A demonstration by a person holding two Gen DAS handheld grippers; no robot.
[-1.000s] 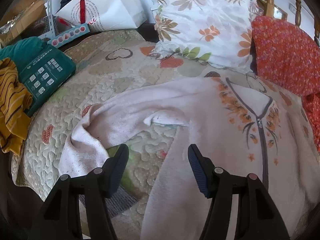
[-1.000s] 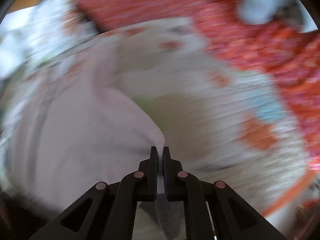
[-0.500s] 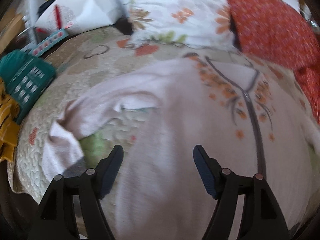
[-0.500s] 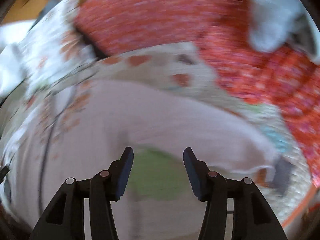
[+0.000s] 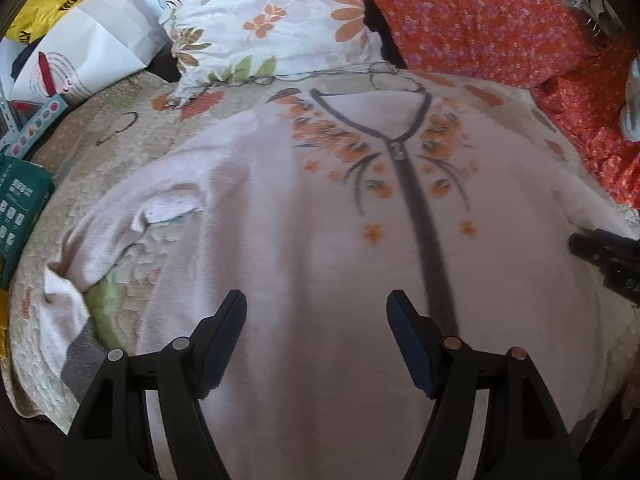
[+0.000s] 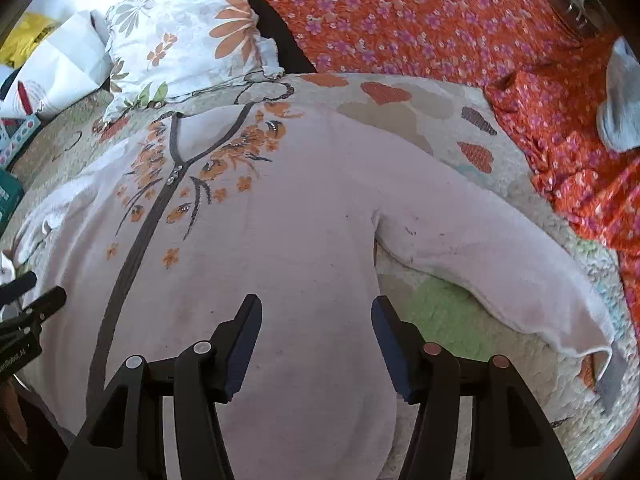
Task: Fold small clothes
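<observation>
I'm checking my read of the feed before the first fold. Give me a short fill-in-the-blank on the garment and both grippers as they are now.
1. The pink cardigan lies spread on the quilt with its front facing ____.
2. The left gripper and the right gripper are both ____.
3. The embroidered flowers beside the zipper are ____ in colour.
4. The sleeve beside the right gripper lies ____, not folded across the body.

Missing words: up; open; orange; stretched out

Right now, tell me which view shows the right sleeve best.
The right wrist view. There the right sleeve shows whole, from armpit to cuff, lying spread on the quilt. In the left wrist view it runs off the picture's right edge, behind the right gripper, so only its shoulder end shows.
</observation>
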